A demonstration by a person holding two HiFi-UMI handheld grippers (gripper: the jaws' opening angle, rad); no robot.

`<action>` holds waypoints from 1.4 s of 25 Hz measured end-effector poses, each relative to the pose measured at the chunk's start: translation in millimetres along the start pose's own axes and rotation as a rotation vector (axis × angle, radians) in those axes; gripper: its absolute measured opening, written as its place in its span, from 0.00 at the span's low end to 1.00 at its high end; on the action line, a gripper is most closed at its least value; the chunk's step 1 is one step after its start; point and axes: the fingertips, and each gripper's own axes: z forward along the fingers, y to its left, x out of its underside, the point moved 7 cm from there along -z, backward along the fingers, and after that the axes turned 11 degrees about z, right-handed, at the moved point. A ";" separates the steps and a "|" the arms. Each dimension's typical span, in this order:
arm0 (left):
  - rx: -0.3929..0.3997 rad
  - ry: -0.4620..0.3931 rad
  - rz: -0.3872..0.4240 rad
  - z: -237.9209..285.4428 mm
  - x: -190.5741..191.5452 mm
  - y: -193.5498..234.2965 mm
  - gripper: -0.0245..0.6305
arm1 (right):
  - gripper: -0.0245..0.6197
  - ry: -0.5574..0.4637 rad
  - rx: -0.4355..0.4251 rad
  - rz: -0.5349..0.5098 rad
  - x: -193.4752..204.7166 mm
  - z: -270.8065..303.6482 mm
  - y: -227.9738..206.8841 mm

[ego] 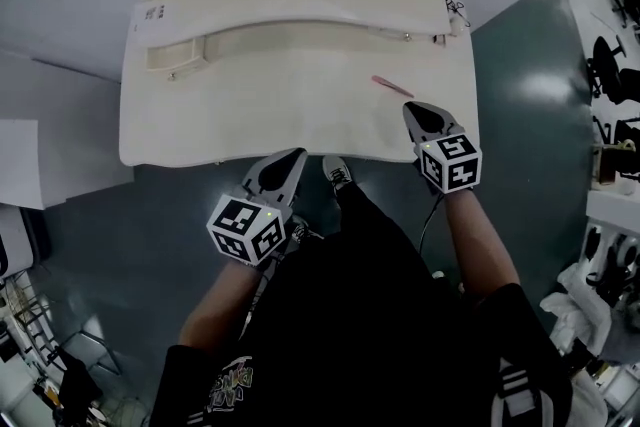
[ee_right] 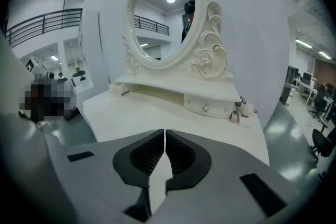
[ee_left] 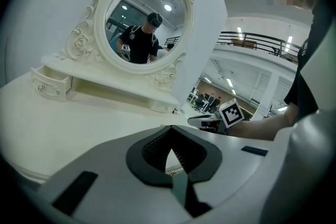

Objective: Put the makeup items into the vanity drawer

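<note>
Both claws are pinched shut, nothing in them. Left claw sits just off the worktop's front edge and right claw is over it. The pink makeup stick lies on the worktop's right side.

The vanity is cream-white, the thin stick pink (the floor a dark blue-grey).

Head view steeply down over vanity, both gripper views low, near, facing its mirror.
</note>
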 end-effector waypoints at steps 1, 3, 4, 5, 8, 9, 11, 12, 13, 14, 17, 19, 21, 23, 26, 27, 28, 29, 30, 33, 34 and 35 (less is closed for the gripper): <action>-0.002 0.004 -0.004 3.6 0.4 1.3 0.04 | 0.08 0.019 0.005 -0.014 1.5 6.3 -6.7; -0.007 0.009 -0.014 10.5 1.9 4.0 0.04 | 0.08 0.058 0.011 -0.044 4.5 18.2 -18.0; -0.011 0.012 -0.018 13.8 2.6 5.2 0.04 | 0.08 0.077 0.013 -0.058 5.8 23.8 -22.8; -0.015 0.013 -0.023 16.8 3.0 6.5 0.04 | 0.08 0.095 0.012 -0.074 6.8 29.1 -26.9; -0.027 0.016 -0.037 24.8 3.2 10.8 0.04 | 0.16 0.160 -0.001 -0.139 9.4 46.0 -35.0; -0.031 0.017 -0.041 27.2 3.3 12.6 0.04 | 0.21 0.184 -0.006 -0.159 10.4 51.8 -36.8; -0.040 0.018 -0.049 31.1 3.4 16.5 0.04 | 0.21 0.220 -0.014 -0.186 11.7 62.6 -40.4; -0.045 0.018 -0.053 32.6 3.3 18.5 0.04 | 0.21 0.233 -0.017 -0.197 11.9 67.4 -42.1; -0.050 0.017 -0.057 33.7 3.2 20.6 0.04 | 0.21 0.245 -0.020 -0.209 12.1 72.0 -43.8; -0.056 0.015 -0.062 34.5 3.2 22.6 0.04 | 0.21 0.257 -0.022 -0.223 12.1 76.1 -45.4; -0.073 0.014 -0.075 35.7 4.4 27.5 0.04 | 0.22 0.300 -0.031 -0.267 12.8 86.5 -50.3; -0.083 0.015 -0.084 35.6 5.7 30.5 0.04 | 0.22 0.328 -0.042 -0.283 14.1 93.2 -53.3; -0.092 0.015 -0.092 35.3 6.9 33.1 0.04 | 0.22 0.350 -0.066 -0.279 14.8 98.0 -54.9; -0.098 0.015 -0.097 35.6 8.1 35.1 0.04 | 0.22 0.363 -0.096 -0.252 14.1 99.7 -56.3; -0.100 0.013 -0.103 36.4 8.3 36.6 0.04 | 0.16 0.363 -0.106 -0.195 13.8 101.4 -62.8; -0.099 0.011 -0.103 36.6 7.4 36.5 0.04 | 0.14 0.361 -0.101 -0.182 13.3 101.8 -64.1; -0.098 0.009 -0.101 36.7 6.2 36.1 0.04 | 0.14 0.360 -0.095 -0.176 13.0 101.9 -64.7; -0.098 0.006 -0.099 36.5 4.8 35.6 0.04 | 0.14 0.360 -0.090 -0.175 13.1 101.5 -64.7; -0.098 0.004 -0.097 36.0 3.5 35.2 0.04 | 0.13 0.359 -0.085 -0.173 13.4 101.0 -64.4; -0.101 -0.001 -0.087 32.1 0.4 35.2 0.04 | 0.13 0.340 -0.076 -0.156 13.0 98.2 -59.1; -0.103 -0.004 -0.085 30.0 -0.4 35.4 0.04 | 0.13 0.326 -0.077 -0.147 11.7 96.7 -55.5; -0.106 -0.006 -0.083 27.6 -1.1 35.5 0.04 | 0.13 0.310 -0.081 -0.137 9.7 94.9 -50.8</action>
